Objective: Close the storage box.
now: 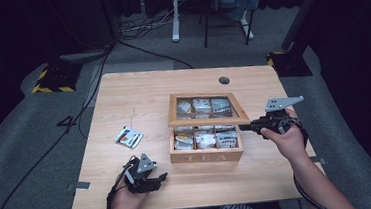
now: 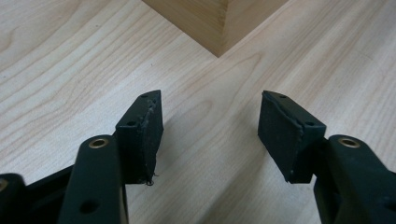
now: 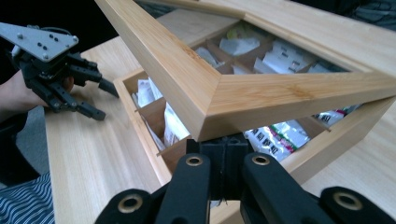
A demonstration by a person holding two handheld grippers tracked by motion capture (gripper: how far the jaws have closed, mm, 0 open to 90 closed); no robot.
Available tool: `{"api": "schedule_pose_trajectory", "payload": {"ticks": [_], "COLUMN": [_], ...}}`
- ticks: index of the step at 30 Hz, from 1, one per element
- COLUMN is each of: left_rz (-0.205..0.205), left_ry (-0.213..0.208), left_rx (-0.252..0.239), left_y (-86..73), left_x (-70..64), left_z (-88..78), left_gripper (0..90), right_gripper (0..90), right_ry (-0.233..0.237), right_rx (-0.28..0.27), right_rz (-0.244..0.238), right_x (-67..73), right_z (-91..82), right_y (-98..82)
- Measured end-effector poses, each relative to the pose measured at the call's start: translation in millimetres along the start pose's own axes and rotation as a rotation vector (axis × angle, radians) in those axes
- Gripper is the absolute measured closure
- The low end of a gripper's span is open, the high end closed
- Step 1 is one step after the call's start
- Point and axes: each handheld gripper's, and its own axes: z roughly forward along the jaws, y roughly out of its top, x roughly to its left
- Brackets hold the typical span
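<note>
A wooden tea box [image 1: 205, 156] marked TEA stands mid-table, with tea bags [image 1: 206, 140] in its compartments. Its glass-paned lid [image 1: 208, 118] is raised at a slant. My right gripper [image 1: 243, 126] comes in from the box's right side, jaws shut together under the lid's front right corner. In the right gripper view the lid [image 3: 280, 93] rests just above the closed right gripper [image 3: 226, 144], over the box [image 3: 341, 135]. My left gripper [image 1: 160, 181] lies open on the table by the box's front left corner. Bare wood shows between the left gripper [image 2: 210, 126] jaws, and the box corner [image 2: 219, 23] lies ahead.
A loose tea packet [image 1: 129, 137] lies on the table left of the box. A round cable hole [image 1: 224, 80] sits near the table's [image 1: 122, 94] far edge. Cables and stand feet cross the grey floor behind it. The left gripper [image 3: 108, 103] appears far off in the right gripper view.
</note>
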Motion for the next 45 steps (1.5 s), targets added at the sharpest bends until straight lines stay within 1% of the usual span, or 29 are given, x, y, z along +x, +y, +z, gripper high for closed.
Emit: {"api": "schedule_pose_trajectory", "payload": {"ticks": [5, 8, 11, 13, 18, 30, 33, 40, 42, 45], "left_rz": [0.002, 0.002, 0.0, -0.003, -0.004, -0.005, -0.005, -0.003, -0.003, -0.003], "left_ry": [0.002, 0.002, 0.004, 0.004, 0.003, 0.001, 0.001, 0.002, 0.002, 0.002], "left_rx": [-0.003, -0.004, -0.005, -0.006, -0.006, -0.01, -0.011, -0.01, -0.01, -0.01], "left_y": [0.0, 0.0, -0.1, -0.2, -0.2, -0.5, -0.5, -0.5, -0.5, -0.5], "left_x": [0.0, 0.1, 0.0, -0.1, 0.0, 0.2, 0.3, 0.4, 0.4, 0.3], "left_z": [0.5, 0.6, 0.6, 0.8, 0.8, 1.1, 1.2, 1.1, 1.1, 1.1], "left_gripper": [40.0, 39.9, 39.9, 40.0, 39.9, 39.9, 39.9, 39.9, 39.9, 39.9], "right_gripper": [90.0, 90.0, 90.0, 90.0, 90.0, 90.0, 90.0, 90.0, 90.0, 90.0], "right_ry": [-0.014, -0.013, -0.034, -0.033, -0.018, -0.006, -0.001, 0.019, 0.019, 0.017], "right_rx": [0.068, 0.087, 0.121, 0.141, 0.182, 0.266, 0.297, 0.368, 0.381, 0.395], "right_rz": [-0.007, -0.009, -0.015, -0.012, 0.003, 0.007, 0.001, 0.012, 0.005, 0.008], "right_x": [3.8, 6.6, 10.5, 11.4, 12.4, 14.5, 14.5, 14.0, 14.0, 14.6], "right_z": [0.5, -0.4, -0.6, -0.2, 0.4, 2.7, 4.3, 9.6, 10.5, 11.9], "right_y": [1.9, 3.4, 4.8, 5.4, 5.3, 4.5, 3.7, 0.7, 0.2, -0.2]}}
